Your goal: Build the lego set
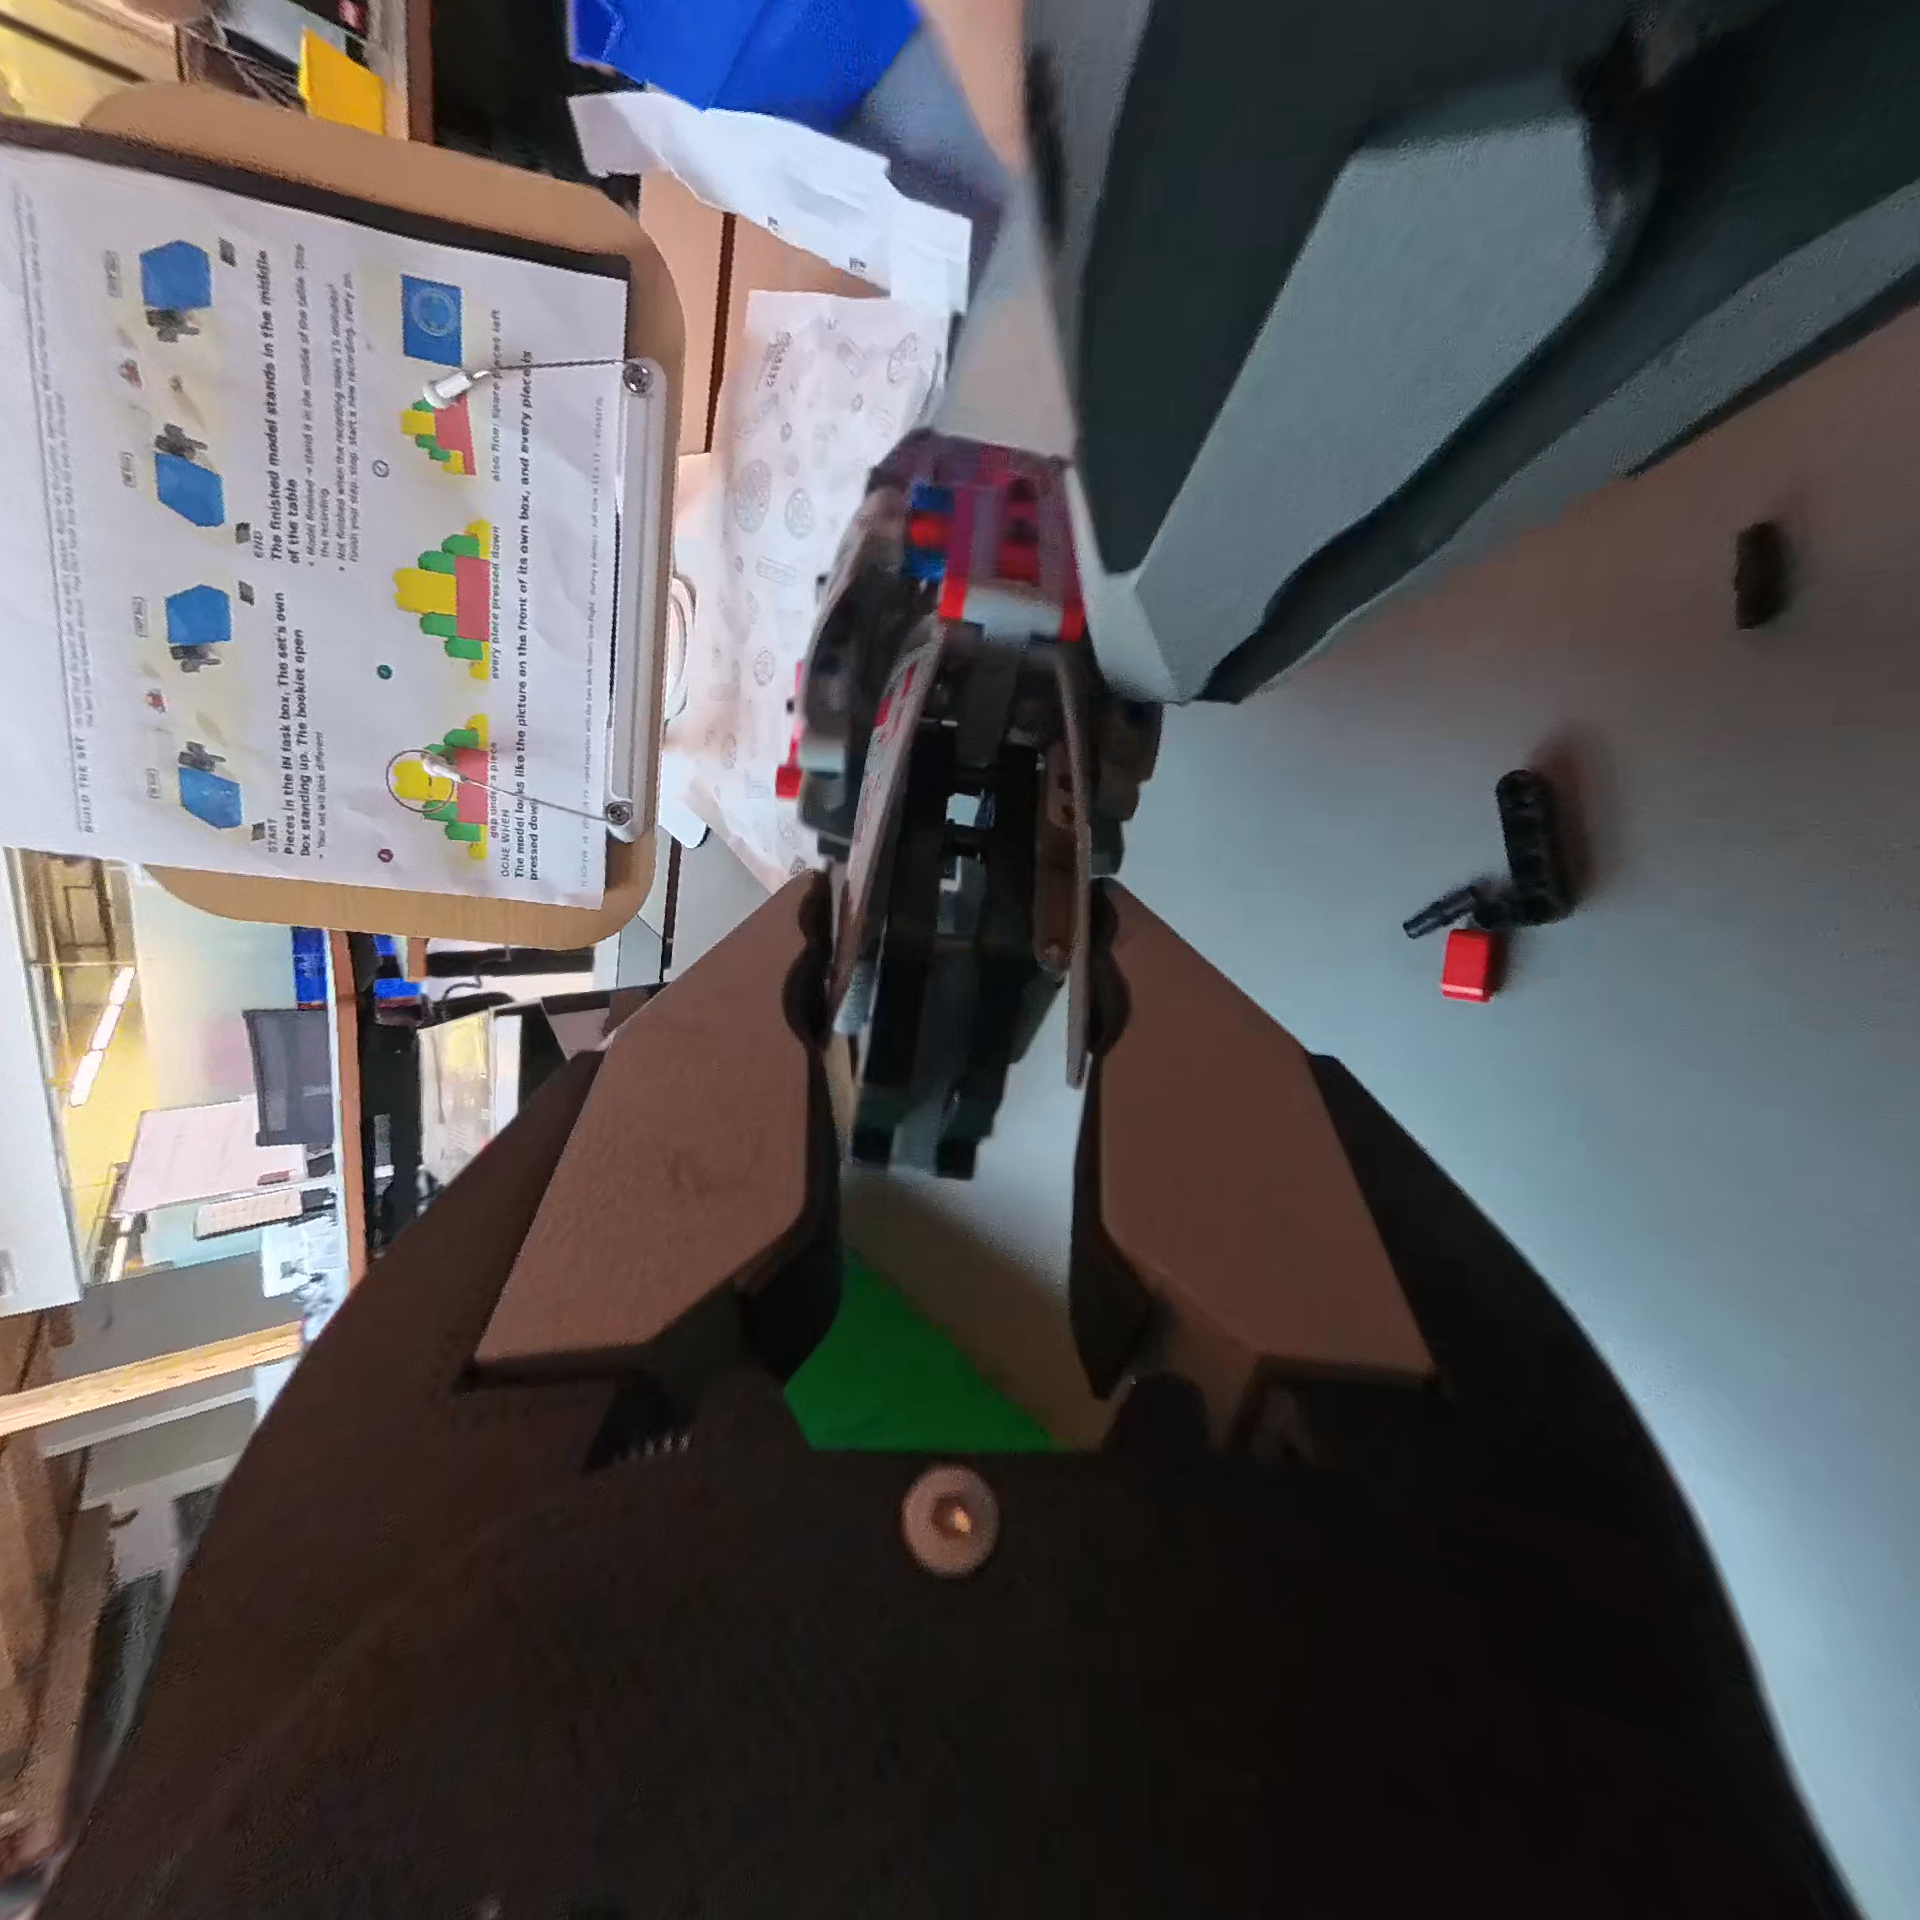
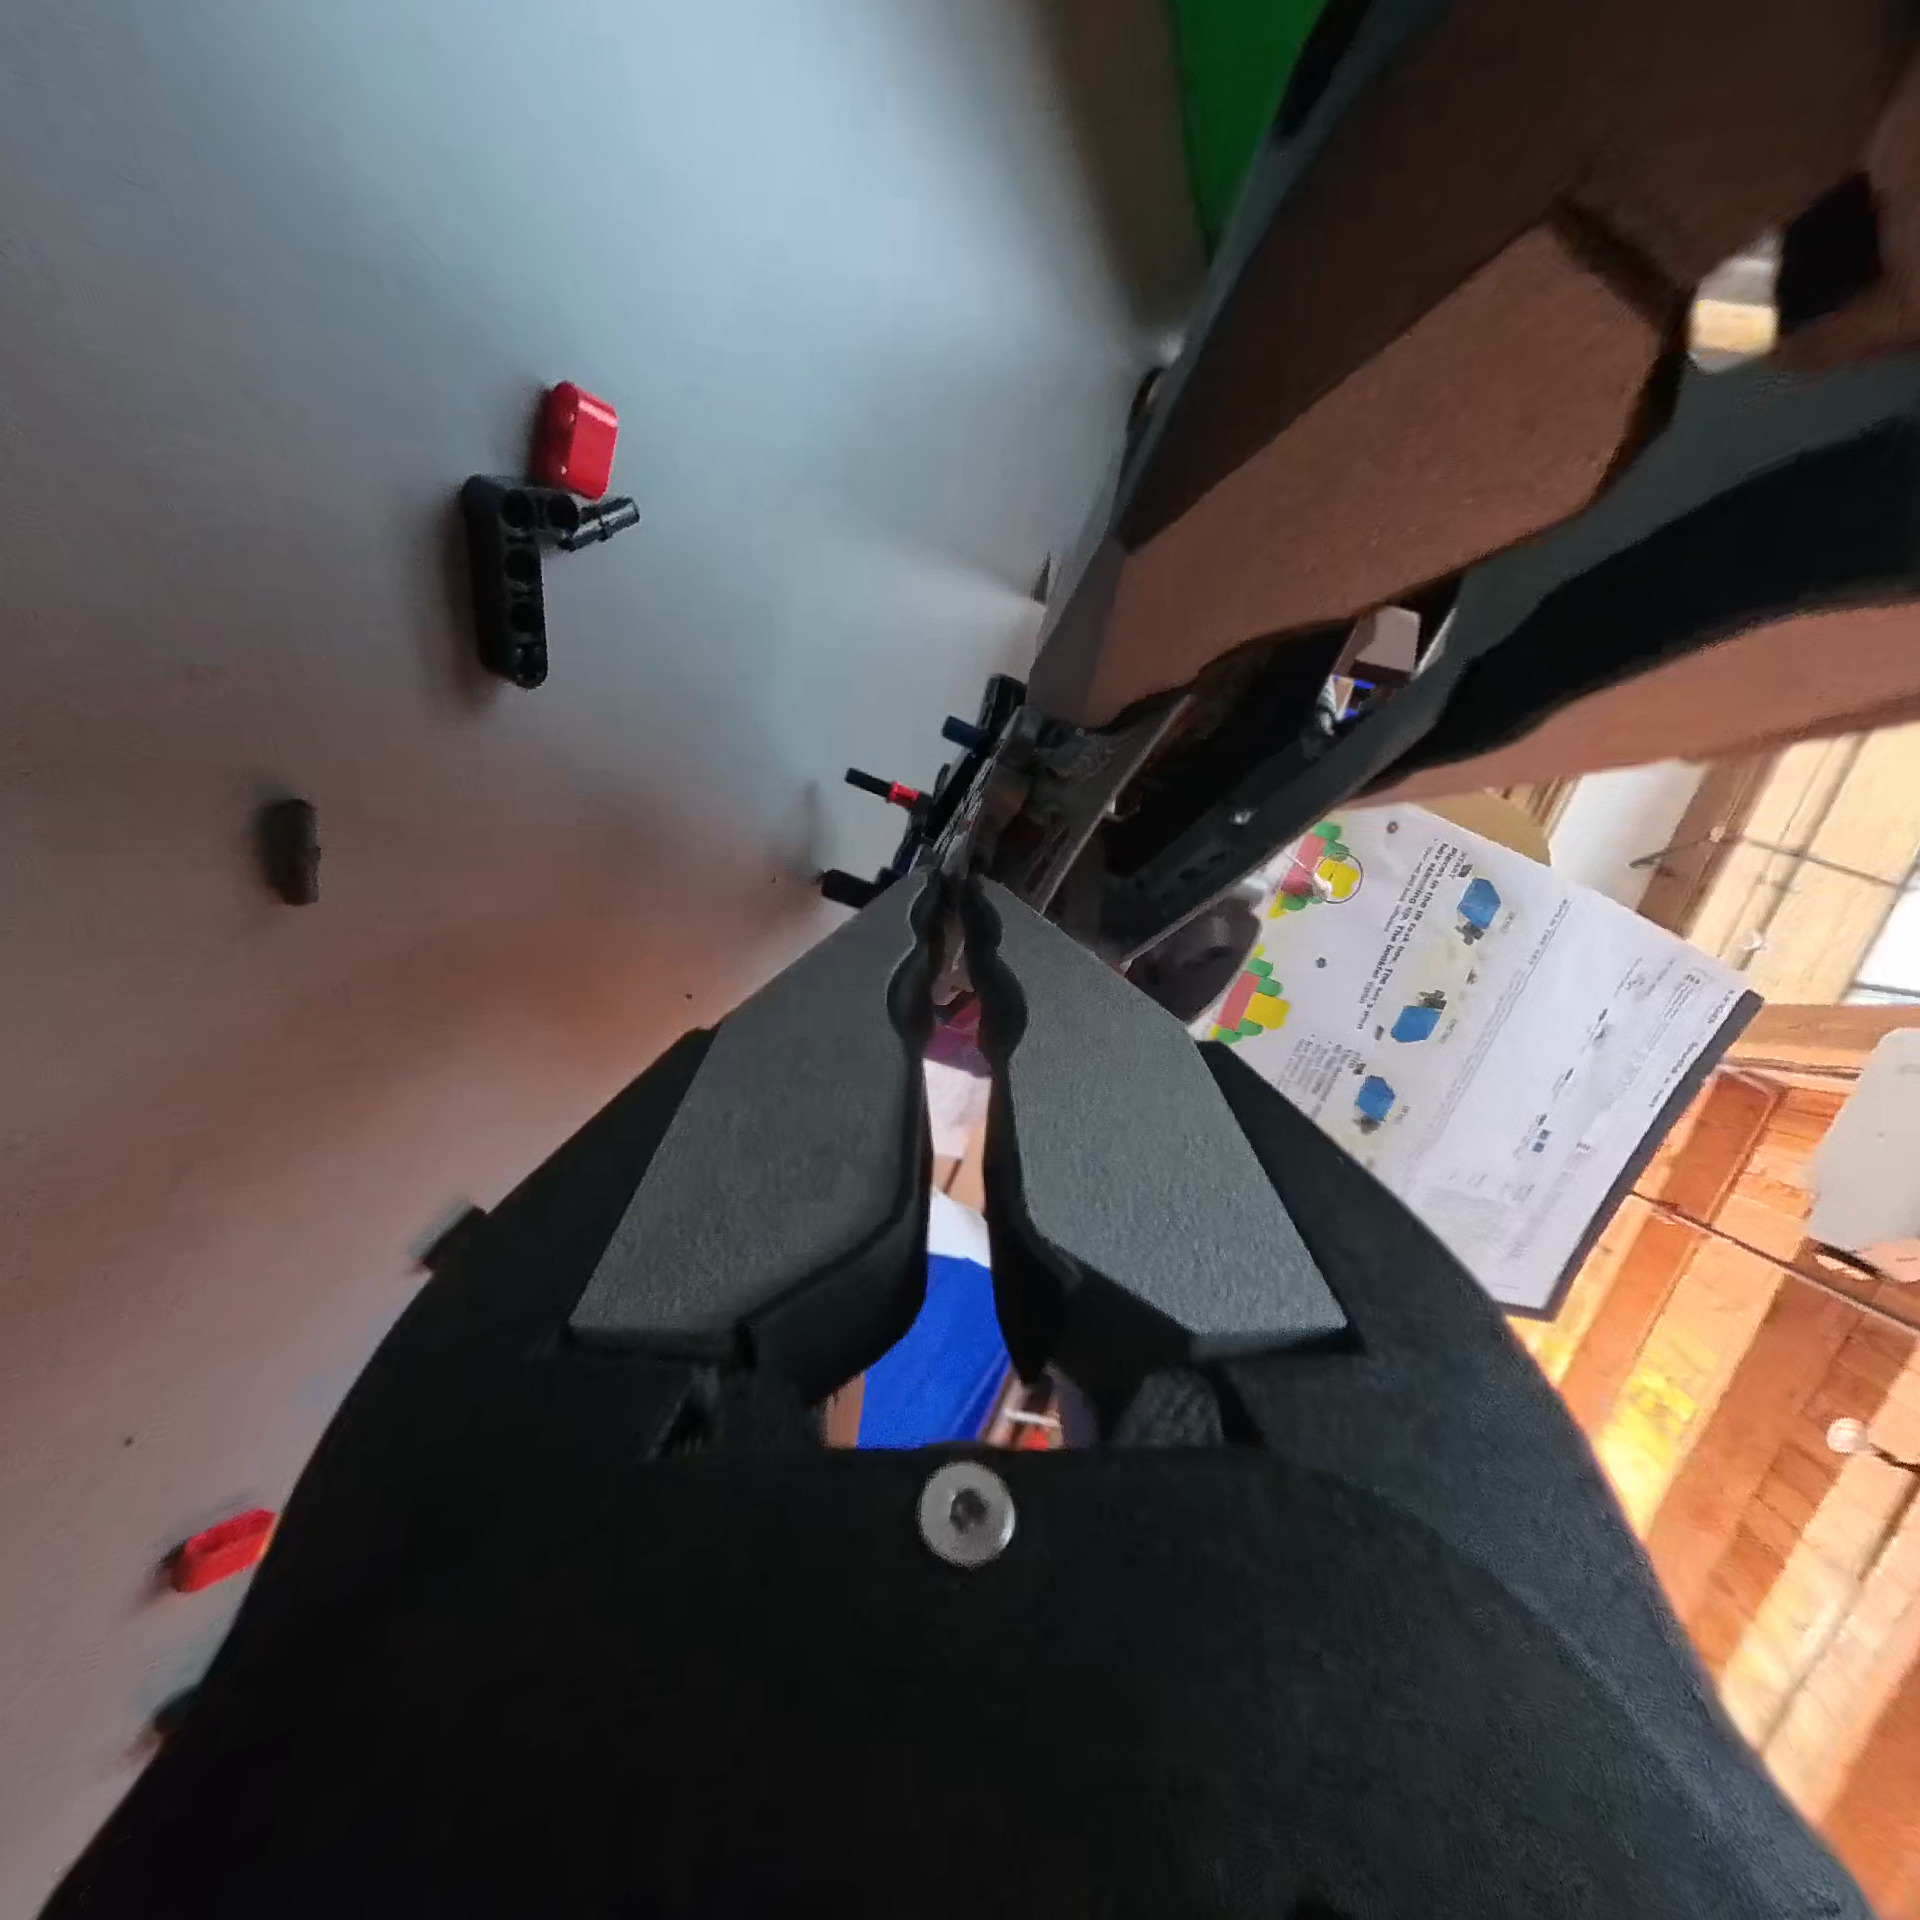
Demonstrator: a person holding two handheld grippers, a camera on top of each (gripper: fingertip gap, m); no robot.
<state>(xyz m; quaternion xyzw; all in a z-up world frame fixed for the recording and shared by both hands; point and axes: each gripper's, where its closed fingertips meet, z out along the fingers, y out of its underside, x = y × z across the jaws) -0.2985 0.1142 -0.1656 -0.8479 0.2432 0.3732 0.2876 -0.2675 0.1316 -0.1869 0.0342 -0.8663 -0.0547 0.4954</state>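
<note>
My left gripper (image 1: 956, 935) with brown fingers is shut on the partly built lego model (image 1: 956, 727), a dark block with red and blue parts, held above the white table (image 1: 1558, 1351). My right gripper (image 2: 951, 899) with grey fingers is closed on the model's edge (image 2: 997, 790), where black pins stick out. Its grey body (image 1: 1351, 364) shows large at the top right of the left wrist view. The left gripper's brown fingers (image 2: 1403, 468) cross the top right of the right wrist view. Loose on the table lie a black L-shaped beam (image 2: 509, 571), a red piece (image 2: 575, 438) and a dark small piece (image 2: 291, 850).
An instruction sheet on a wooden stand (image 1: 312, 520) stands behind the model; it also shows in the right wrist view (image 2: 1455, 1039). A printed white bag (image 1: 790, 499) lies behind the model. Another red piece (image 2: 220, 1550) lies near the right gripper's body. A blue bin (image 1: 748, 52) is at the back. Tip to tip, the grippers are about 5 cm apart. The red piece (image 2: 575, 438) is about equally far from each gripper, around 9 cm. Seen from the left wrist view (image 1: 1481, 974) as well.
</note>
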